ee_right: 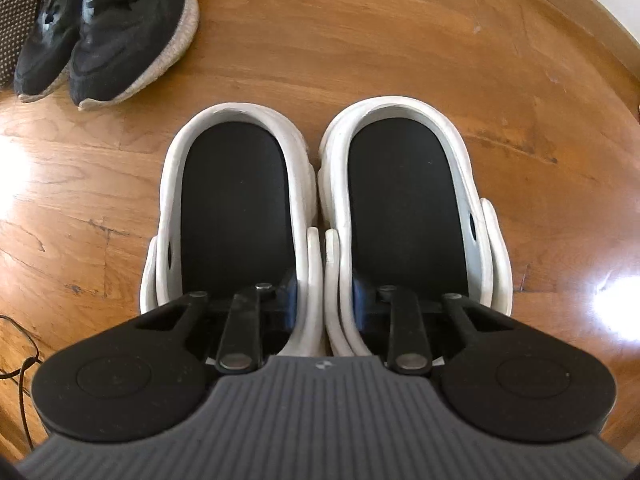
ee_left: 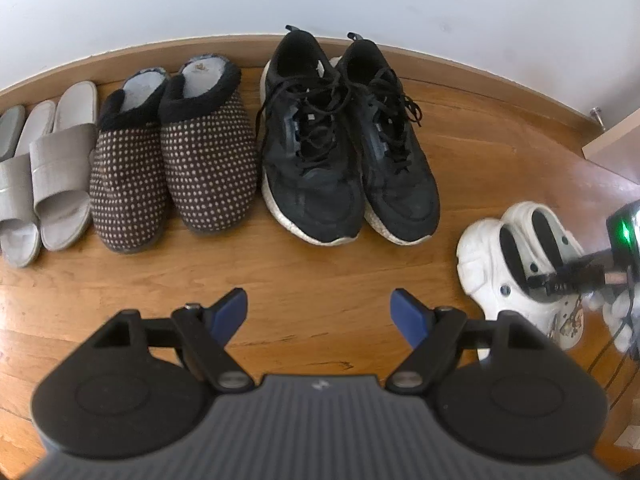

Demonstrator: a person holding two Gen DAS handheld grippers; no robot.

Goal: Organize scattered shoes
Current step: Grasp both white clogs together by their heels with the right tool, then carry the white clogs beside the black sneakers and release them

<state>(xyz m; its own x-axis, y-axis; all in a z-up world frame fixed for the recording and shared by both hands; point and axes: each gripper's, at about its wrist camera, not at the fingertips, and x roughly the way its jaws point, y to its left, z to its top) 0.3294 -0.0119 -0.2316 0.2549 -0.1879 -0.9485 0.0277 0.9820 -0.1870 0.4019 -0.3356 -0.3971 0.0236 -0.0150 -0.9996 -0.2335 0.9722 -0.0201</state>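
Observation:
A pair of white clogs with black insoles stands side by side on the wood floor, the left clog point(ee_right: 236, 200) touching the right clog point(ee_right: 404, 200). My right gripper point(ee_right: 325, 292) points down over them with one blue pad inside each clog, shut on their two touching inner walls. In the left wrist view the white clogs point(ee_left: 488, 256) sit at the right with the right gripper point(ee_left: 560, 278) on them. My left gripper point(ee_left: 320, 308) hangs open above bare floor in front of the black sneakers point(ee_left: 344, 140), with nothing between its fingers.
Along the white wall stand three pairs in a row: grey slides point(ee_left: 52, 168), dotted brown slippers point(ee_left: 172, 160) and the black sneakers point(ee_right: 120, 32). A light wooden piece of furniture point(ee_left: 616, 140) is at the far right. A black cable point(ee_right: 20, 360) lies on the floor.

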